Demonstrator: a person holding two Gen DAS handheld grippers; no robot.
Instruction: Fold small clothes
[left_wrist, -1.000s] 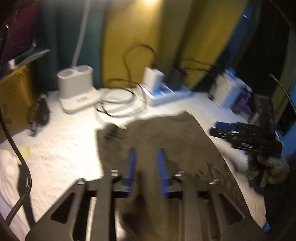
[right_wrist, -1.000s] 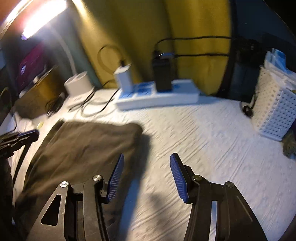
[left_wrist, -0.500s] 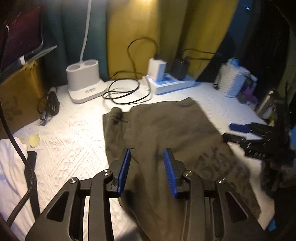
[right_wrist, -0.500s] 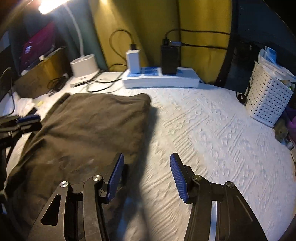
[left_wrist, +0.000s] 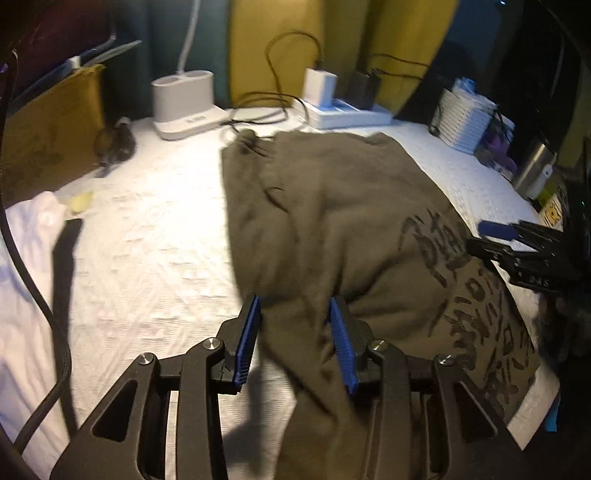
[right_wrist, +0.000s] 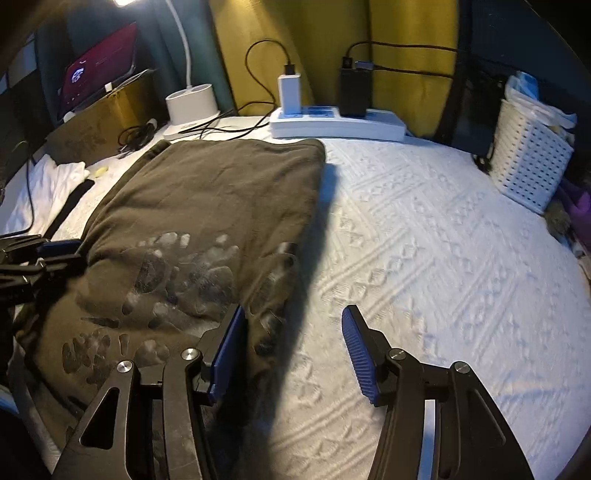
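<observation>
Bedspread (right_wrist: 424, 258) lies open rightward; power strip (right_wrist: 336, 123), basket (right_wrist: 528, 166) border it.

A white power strip (right_wrist: 336, 123) with two chargers sits far, a lamp base (right_wrist: 190, 105) left, a white basket (right_wrist: 528, 162) right.

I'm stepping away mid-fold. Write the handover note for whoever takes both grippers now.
Left gripper: fingers part-open, a bunched fold of the dark shirt between them; the pads do not look clamped on it.
Right gripper: jaws opening, astride the shirt's near right edge, nothing held.
Shirt: lies on the white bedcover, print side up, already narrowed lengthwise, rumpled near the left gripper.
Done: side fold, it seems.
Left: take the near end with both grippers, fold it towards the power strip, smooth it flat.
</observation>
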